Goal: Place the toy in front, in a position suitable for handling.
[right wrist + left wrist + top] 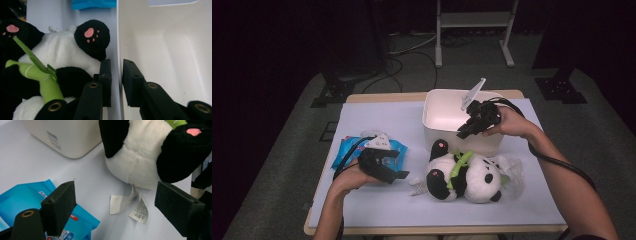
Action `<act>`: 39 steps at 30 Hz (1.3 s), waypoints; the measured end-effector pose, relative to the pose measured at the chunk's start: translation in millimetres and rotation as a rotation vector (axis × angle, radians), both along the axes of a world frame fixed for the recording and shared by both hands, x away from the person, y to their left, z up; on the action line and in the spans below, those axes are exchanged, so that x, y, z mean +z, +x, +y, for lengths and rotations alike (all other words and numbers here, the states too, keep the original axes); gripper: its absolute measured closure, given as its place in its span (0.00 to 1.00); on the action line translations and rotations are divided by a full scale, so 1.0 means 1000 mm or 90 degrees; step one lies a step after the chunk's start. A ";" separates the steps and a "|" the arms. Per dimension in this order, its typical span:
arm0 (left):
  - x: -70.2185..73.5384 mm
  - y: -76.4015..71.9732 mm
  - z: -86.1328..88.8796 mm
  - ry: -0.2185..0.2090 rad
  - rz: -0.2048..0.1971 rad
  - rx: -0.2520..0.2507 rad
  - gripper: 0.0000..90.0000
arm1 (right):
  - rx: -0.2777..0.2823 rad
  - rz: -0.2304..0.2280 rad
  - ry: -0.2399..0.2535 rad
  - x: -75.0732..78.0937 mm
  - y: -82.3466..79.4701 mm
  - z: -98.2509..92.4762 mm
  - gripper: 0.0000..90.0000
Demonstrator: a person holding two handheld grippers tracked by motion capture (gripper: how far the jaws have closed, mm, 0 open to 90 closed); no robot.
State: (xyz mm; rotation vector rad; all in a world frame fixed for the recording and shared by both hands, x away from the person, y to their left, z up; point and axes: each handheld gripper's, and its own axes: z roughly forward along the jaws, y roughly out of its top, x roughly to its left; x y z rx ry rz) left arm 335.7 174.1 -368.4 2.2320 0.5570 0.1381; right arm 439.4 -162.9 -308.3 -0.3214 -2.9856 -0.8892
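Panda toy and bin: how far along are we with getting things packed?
Nothing looks packed yet: the white bin appears empty. In hand: the right gripper has its jaws closed on the bin's near wall, one jaw on each side. The left gripper is open and holds nothing, facing the panda toy. Left to do, if packing is the aim: the panda and the blue wipes pack both lie on the table.
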 end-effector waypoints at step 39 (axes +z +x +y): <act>0.001 0.005 0.008 -0.017 -0.005 0.016 0.12 | -0.040 -0.003 0.069 0.019 -0.076 -0.043 0.63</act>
